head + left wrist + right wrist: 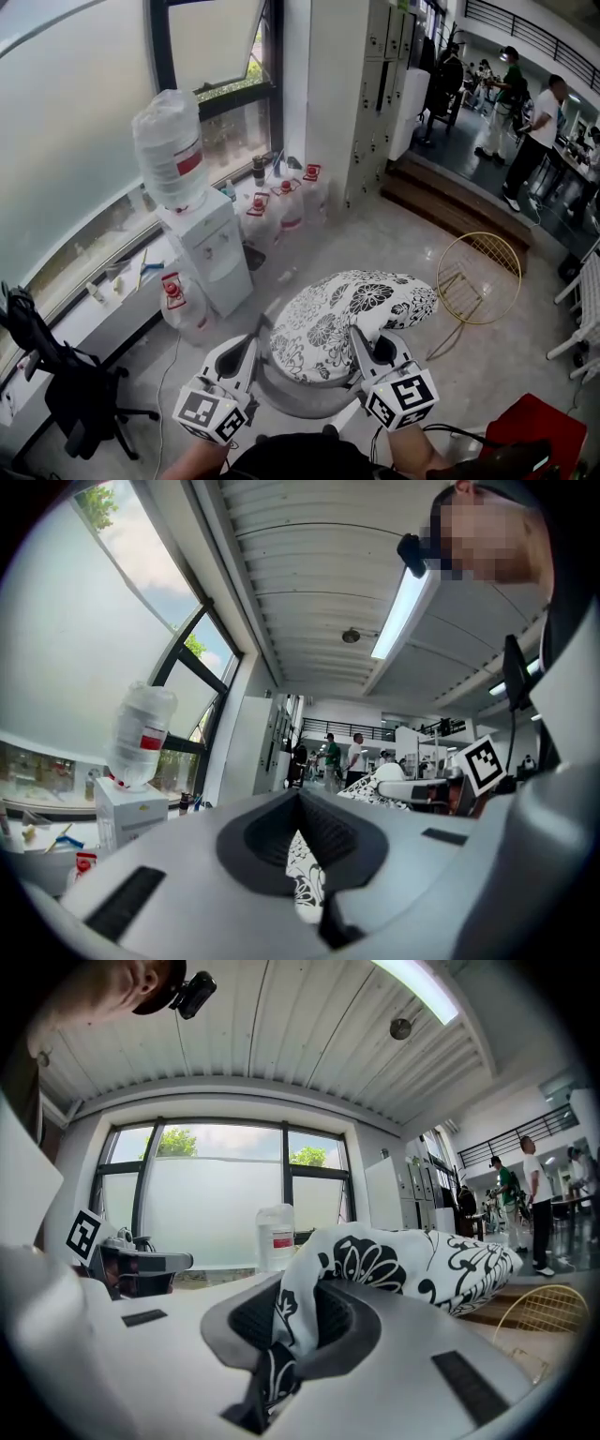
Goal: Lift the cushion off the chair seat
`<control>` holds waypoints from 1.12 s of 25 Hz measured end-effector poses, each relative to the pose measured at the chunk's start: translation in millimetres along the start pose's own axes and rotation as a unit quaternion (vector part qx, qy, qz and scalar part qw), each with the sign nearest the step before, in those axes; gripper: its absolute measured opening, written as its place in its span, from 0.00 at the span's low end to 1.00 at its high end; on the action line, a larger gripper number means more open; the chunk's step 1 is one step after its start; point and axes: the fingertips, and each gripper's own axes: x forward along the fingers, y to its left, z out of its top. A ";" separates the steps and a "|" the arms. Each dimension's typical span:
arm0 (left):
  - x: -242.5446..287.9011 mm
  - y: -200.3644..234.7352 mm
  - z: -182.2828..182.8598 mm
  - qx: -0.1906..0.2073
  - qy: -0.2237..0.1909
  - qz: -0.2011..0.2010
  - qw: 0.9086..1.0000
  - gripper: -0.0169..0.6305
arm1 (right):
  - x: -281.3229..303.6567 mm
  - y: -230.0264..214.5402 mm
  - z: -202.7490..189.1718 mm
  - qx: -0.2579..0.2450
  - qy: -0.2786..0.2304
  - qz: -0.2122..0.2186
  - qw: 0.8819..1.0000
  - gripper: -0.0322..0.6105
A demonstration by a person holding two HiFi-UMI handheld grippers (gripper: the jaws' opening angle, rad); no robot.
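The head view shows me the cushion (352,314) above the chair seat (305,401). Only the gripper views show my left gripper (302,841) and right gripper (281,1326) pinching its fabric.

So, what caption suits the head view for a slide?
The left tool and right tool each pinch an edge of the floral cushion above the grey chair seat.

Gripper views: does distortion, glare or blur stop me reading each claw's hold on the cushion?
Left gripper view: heavy fisheye, dark corners, glaring ceiling light. The left claw is soft up close, yet patterned cushion fabric shows pinched in it. Right gripper view: same fisheye, window washed out, cushion crisp in the shut right claw. Head view: evenly lit, no blur.
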 end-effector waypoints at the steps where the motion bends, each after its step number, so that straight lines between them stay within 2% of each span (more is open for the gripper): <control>1: -2.2 -0.7 2.8 0.004 -0.003 -0.004 1.000 0.04 | -0.6 2.0 1.7 -0.004 -0.002 -0.002 1.000 0.11; 7: -8.5 3.7 15.1 0.029 -0.018 -0.009 0.999 0.04 | -2.7 8.4 11.4 -0.014 -0.014 -0.007 1.000 0.11; 12: -11.2 9.5 16.9 0.019 -0.025 0.012 0.999 0.04 | -3.2 7.0 9.0 -0.007 -0.015 -0.013 1.000 0.11; 18: -16.1 1.0 23.9 0.031 -0.042 0.006 0.999 0.04 | -5.2 6.7 8.7 -0.005 -0.020 -0.019 1.000 0.11; 28: -20.2 -0.3 15.1 0.031 -0.036 0.014 0.999 0.04 | -10.4 3.8 8.3 -0.003 -0.023 -0.026 0.999 0.11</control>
